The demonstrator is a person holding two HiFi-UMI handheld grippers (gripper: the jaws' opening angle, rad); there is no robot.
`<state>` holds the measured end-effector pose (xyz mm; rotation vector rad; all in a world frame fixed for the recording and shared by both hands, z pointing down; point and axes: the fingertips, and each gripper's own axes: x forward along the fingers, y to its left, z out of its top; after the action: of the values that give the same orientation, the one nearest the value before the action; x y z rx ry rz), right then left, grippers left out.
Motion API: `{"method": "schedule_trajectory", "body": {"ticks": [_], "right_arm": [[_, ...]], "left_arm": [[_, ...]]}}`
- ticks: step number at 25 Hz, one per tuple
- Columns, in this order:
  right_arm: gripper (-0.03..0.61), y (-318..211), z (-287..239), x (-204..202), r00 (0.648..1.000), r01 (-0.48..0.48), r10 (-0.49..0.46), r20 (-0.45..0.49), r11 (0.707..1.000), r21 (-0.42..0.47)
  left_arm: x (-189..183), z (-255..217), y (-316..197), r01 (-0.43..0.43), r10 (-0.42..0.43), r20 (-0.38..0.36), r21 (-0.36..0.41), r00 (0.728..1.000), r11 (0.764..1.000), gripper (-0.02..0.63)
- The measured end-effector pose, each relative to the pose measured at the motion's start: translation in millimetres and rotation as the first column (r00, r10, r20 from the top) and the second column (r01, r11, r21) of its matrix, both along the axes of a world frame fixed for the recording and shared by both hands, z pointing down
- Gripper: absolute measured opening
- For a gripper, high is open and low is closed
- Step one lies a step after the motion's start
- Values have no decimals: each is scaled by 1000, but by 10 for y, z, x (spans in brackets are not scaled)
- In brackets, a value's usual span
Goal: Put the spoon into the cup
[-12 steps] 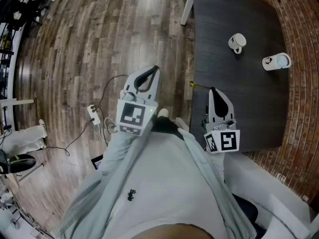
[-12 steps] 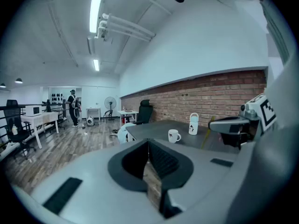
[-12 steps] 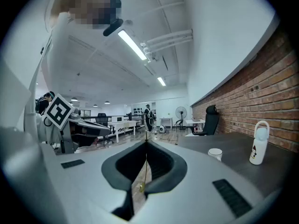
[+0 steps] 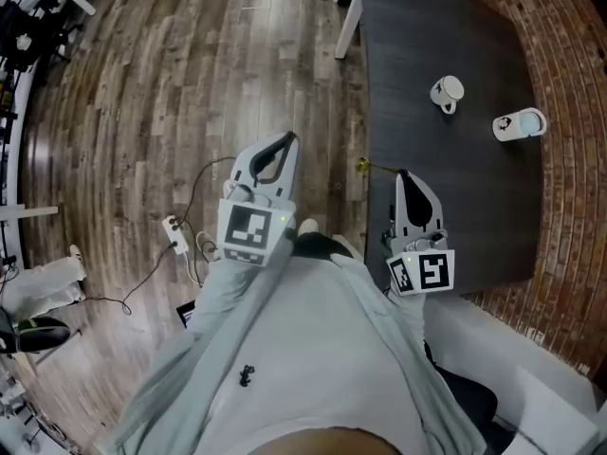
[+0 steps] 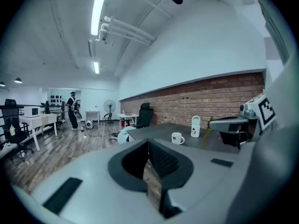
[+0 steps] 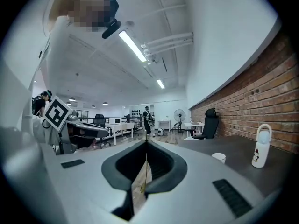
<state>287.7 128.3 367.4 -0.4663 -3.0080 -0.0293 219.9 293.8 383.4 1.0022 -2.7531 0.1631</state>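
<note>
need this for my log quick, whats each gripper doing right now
left gripper: closed, nothing in it
right gripper: closed on the spoon

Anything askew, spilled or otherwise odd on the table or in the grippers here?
Nothing stands out. The white mug and the white handled bottle stand upright and apart on the dark table, with no spill. The right gripper is shut on the thin gold spoon, which sticks out sideways toward the table's edge.
</note>
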Motion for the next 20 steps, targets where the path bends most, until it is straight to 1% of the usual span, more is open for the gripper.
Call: {"method": "schedule_trajectory", "body": {"ticks": [4,8,13,16,20], "right_arm": [[20,55,30,-128,1000,-4,4,3,1000,5],[20,125,41,-299,1000,24,-24,-2,1000,7],[20,105,63,-590,1000,27,-27,-5,999,16],[20,44,157,-809,999,28,-27,-23,1000,7],[20,-52,214,-1196,999,33,-33,-34,999,-12]], "left_arm": [[-108,30,45,-5,5,6,7,1000,1000,20],[-220,70,86,18,-18,-1,23,1000,1000,20],[-456,157,46,14,-14,-17,29,1000,999,20],[-667,216,-8,16,-16,-26,23,1000,1000,20],[-1050,232,-84,27,-27,-25,13,999,1000,20]]}}
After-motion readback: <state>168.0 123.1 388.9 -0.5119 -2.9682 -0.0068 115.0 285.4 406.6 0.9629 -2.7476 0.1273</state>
